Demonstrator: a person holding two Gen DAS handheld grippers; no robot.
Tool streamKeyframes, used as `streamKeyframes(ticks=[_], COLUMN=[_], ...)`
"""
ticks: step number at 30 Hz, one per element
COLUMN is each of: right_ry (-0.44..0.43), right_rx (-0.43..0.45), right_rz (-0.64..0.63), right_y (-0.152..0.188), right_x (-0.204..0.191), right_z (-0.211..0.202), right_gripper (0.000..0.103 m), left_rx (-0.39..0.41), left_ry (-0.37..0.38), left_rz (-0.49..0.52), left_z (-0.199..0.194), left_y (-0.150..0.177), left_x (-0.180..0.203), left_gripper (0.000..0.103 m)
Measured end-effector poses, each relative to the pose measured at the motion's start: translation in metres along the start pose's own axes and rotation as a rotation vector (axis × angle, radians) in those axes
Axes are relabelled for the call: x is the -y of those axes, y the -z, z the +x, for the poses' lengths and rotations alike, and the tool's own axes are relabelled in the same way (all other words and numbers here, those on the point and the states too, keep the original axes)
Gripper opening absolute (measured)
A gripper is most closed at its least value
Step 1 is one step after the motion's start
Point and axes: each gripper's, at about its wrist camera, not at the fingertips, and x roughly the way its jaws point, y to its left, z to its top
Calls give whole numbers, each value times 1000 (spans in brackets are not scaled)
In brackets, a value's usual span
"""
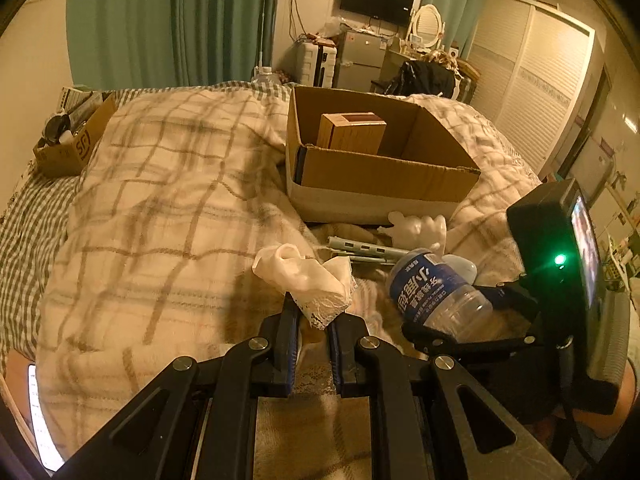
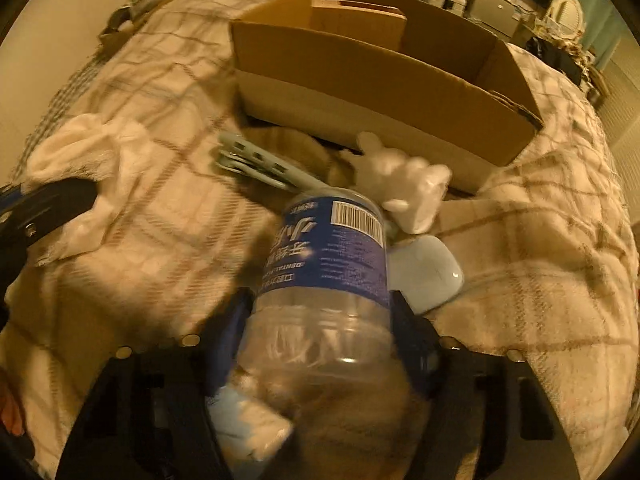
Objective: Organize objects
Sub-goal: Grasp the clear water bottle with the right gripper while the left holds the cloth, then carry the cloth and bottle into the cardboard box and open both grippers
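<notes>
Far left in the left view: small carton (image 1: 72,142) of clutter at the edge of the bed, on the checked sheet (image 1: 28,216). Beside it, plaid blanket (image 1: 160,200) heaped across the mattress.

Centre foreground: left gripper (image 1: 313,322) clenched on a white lace cloth (image 1: 308,278), fingers pinching its lower corner, rest of the fabric bunched above the tips. Same cloth (image 2: 100,160) at the left edge of the right view, with a dark finger (image 2: 60,196) against it.

Behind, open cardboard box (image 1: 384,176) resting on the blanket, a small brown box (image 1: 352,130) upright inside near the back wall.

Just in front of the box: white glove-shaped thing (image 1: 420,230) touching its front wall, grey slotted bars (image 1: 360,250) lying flat to its left, pale blue case (image 2: 428,276) beside them on the blanket.

Right: right gripper (image 2: 320,316) grasping a clear plastic bottle (image 2: 328,272) with blue label, fingers closed on either side of its lower body, bottle tilted, lifted above the blanket, well short of the box. Bottle (image 1: 432,288) also at lower right of the left view, held near the cloth.
</notes>
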Motion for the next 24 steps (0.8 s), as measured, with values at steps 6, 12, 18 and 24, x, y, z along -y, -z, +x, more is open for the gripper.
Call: streamKeyframes(ticks=[6,12,18,24], right_ry=[31,38,26,75], right_rx=[116,226,316,405], right_rz=[-18,-31,-18,-39], right_y=[3,2,-7,-35], right_x=[-1,7,26,46], right_z=[-35,-85,-128,-163], right_gripper=[63,63,63,63], left_rx=[6,22,84,143], left_ry=[1,38,63,76], left_rz=[5,-1,2,42], left_z=[-6,-16,-30,-32], left_y=[1,-5,-29,-74], left_x=[5,13,23,39], left_gripper=[13,13,13,13])
